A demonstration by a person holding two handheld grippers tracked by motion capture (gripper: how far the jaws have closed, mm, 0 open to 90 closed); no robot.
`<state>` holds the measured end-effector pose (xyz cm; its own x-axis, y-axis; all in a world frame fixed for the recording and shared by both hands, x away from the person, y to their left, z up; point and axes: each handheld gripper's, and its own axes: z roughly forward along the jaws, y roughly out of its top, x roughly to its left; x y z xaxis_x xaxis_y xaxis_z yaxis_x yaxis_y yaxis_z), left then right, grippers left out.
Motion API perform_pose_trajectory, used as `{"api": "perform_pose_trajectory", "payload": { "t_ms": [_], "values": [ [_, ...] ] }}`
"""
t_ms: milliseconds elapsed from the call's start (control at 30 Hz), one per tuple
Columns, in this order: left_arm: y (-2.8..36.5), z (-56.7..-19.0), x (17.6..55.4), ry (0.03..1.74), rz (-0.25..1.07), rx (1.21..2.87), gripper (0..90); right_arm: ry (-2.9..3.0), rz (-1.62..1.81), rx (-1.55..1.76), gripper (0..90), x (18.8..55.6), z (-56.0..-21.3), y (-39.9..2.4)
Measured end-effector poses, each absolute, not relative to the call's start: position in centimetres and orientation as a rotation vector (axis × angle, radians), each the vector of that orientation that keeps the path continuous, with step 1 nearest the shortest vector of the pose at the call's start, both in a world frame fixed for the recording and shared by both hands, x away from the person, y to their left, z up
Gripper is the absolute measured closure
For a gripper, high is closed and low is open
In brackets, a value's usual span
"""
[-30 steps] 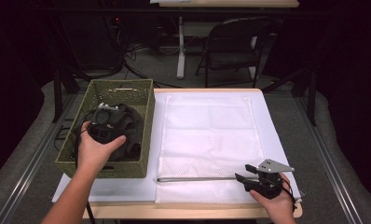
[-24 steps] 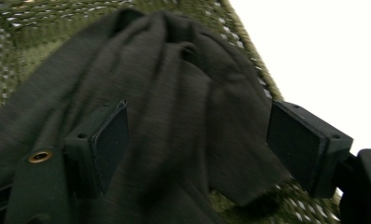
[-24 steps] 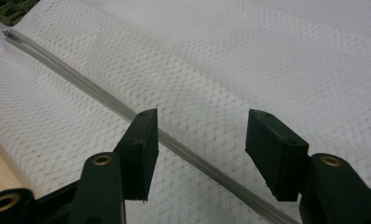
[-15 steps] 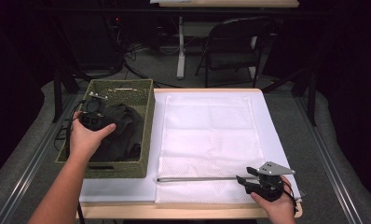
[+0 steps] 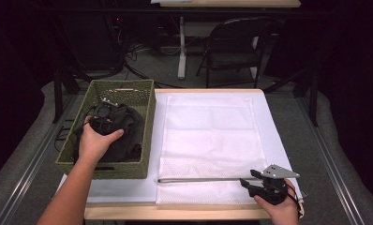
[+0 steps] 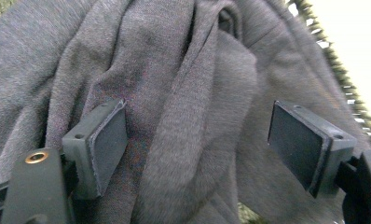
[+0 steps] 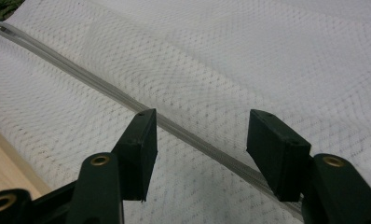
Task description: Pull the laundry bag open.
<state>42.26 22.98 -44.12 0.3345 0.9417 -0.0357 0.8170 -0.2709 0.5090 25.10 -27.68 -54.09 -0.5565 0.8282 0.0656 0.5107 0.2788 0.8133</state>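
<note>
The left gripper was spread wide, a fold of dark cloth lying ungripped between its jaws. The right gripper was likewise released, the mesh bag's zipper running between its jaws.

Behind the work area

A black folding metal chair stands on the grey carpeted floor beyond the light wooden surface, near a white upright table leg and loose black cables.
</note>
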Motion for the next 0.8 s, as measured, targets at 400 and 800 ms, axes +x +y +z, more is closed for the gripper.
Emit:
{"api": "perform_pose_trajectory", "payload": {
  "t_ms": [400, 800],
  "values": [
    [24.8, -43.4, 43.0, 1.636, 0.554, 2.148, 15.1, 2.182, 1.175, 1.218, 42.7, 25.0, -54.2, -27.8],
    [27.3, -44.7, 44.8, 1.703, 0.457, 2.176, 0.0, 2.189, 1.168, 1.209, 42.7, 25.0, -54.3, -27.8]
  ]
}}
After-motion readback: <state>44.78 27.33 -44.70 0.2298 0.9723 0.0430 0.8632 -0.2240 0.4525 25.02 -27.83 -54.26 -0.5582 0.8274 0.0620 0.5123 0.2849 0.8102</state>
